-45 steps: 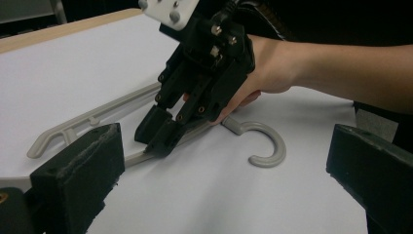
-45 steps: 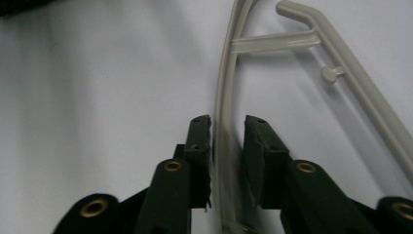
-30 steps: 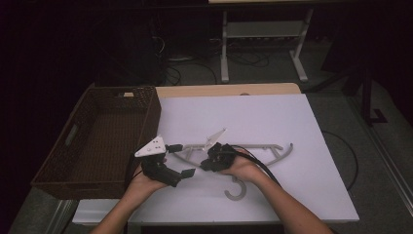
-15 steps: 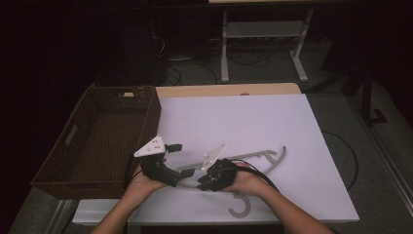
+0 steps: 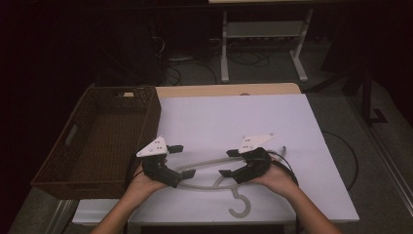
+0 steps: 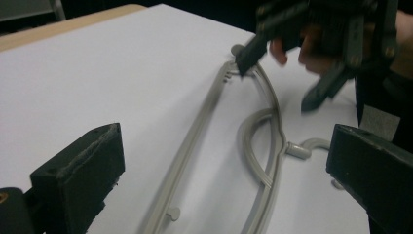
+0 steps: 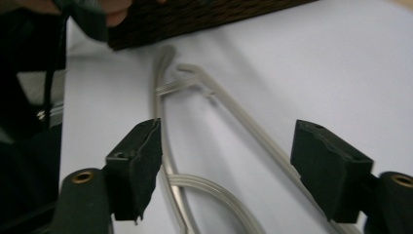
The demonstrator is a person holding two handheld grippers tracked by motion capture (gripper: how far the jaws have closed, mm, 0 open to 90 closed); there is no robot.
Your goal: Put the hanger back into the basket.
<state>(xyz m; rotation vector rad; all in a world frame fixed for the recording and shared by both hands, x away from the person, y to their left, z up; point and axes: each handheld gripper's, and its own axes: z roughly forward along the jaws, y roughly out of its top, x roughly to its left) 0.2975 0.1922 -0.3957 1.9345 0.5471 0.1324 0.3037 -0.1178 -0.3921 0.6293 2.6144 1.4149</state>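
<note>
Hanger: grey plastic, flat on the white table near its front edge, hook toward the person.
Basket: brown wicker, at the table's left side.
Left gripper: jaws apart, over the hanger's left arm, holding nothing.
Right gripper: jaws wide apart, straddling the hanger's right arm, not clamped.

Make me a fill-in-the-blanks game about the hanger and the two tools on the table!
1. The grey hanger lies flat on the ____ table cover.
2. The brown woven basket sits at the table's ____ side.
3. Both the left tool and the right tool have their jaws ____.
4. The hanger's hook points toward the ____.

Missing words: white; left; open; person
</note>
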